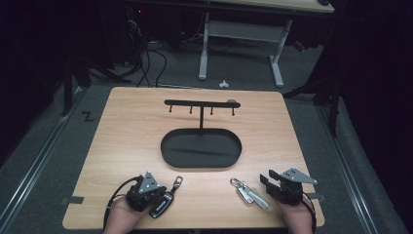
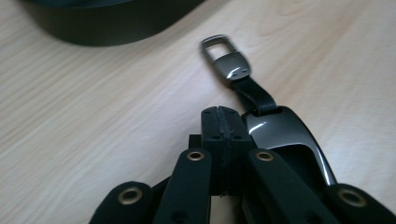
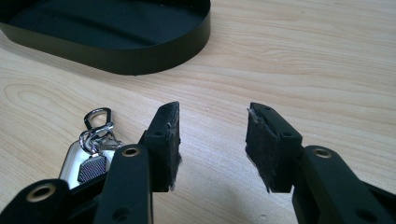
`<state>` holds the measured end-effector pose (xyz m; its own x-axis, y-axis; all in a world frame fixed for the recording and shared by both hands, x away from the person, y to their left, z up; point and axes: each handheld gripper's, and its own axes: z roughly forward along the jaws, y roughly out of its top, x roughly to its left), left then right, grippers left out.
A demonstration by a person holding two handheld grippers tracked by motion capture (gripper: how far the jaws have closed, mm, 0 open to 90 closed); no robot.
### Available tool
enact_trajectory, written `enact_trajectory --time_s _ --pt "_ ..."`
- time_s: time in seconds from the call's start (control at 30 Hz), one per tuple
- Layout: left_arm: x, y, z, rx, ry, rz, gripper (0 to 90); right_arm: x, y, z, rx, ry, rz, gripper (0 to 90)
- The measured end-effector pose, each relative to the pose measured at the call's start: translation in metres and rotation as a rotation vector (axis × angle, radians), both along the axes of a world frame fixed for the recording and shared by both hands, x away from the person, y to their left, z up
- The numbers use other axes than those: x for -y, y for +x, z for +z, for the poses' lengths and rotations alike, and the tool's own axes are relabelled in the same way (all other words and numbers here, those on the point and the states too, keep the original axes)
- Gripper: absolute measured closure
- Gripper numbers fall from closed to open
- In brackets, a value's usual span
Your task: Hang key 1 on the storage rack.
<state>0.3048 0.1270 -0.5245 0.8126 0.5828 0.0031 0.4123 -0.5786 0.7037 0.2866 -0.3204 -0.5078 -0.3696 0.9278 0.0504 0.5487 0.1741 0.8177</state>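
A black key fob (image 1: pixel 162 204) with a metal clip (image 1: pixel 177 183) lies near the table's front left. My left gripper (image 1: pixel 147 189) rests just left of it, jaws pressed together with nothing between them; its own view shows the glossy fob (image 2: pixel 285 135) and clip (image 2: pixel 225 58) beside the shut pads. At the front right lies a silver keychain (image 1: pixel 248 191) with a carabiner. My right gripper (image 1: pixel 269 181) stands open just right of it, and the keychain (image 3: pixel 95 140) sits left of its left jaw. A black oval tray (image 1: pixel 168 155) with a hook rack (image 1: pixel 200 104) stands mid-table.
Bare wood lies around the tray (image 3: pixel 140 58) and between the two grippers. Past the table's far edge are a white desk frame (image 1: pixel 204 53) and cables on the floor.
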Motion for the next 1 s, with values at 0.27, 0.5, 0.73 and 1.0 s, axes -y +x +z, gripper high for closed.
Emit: enact_trajectory --time_s 0.27,0.5,0.73,1.0 --pt "0.012 -0.007 0.003 0.023 -0.01 -0.016 86.0 -0.004 -0.001 0.0 0.003 -0.008 0.013 53.6" --pt "-0.005 -0.038 0.02 0.098 -0.003 0.112 87.0 -0.021 -0.003 0.008 0.036 -0.008 0.057 53.1" --pt "-0.005 -0.073 0.019 0.095 -0.134 0.126 80.4 -0.03 0.003 0.005 0.023 -0.02 0.084 53.2" --pt "0.007 -0.062 0.002 -0.004 -0.087 0.177 65.2 -0.028 0.003 0.003 0.017 -0.02 0.076 53.3"
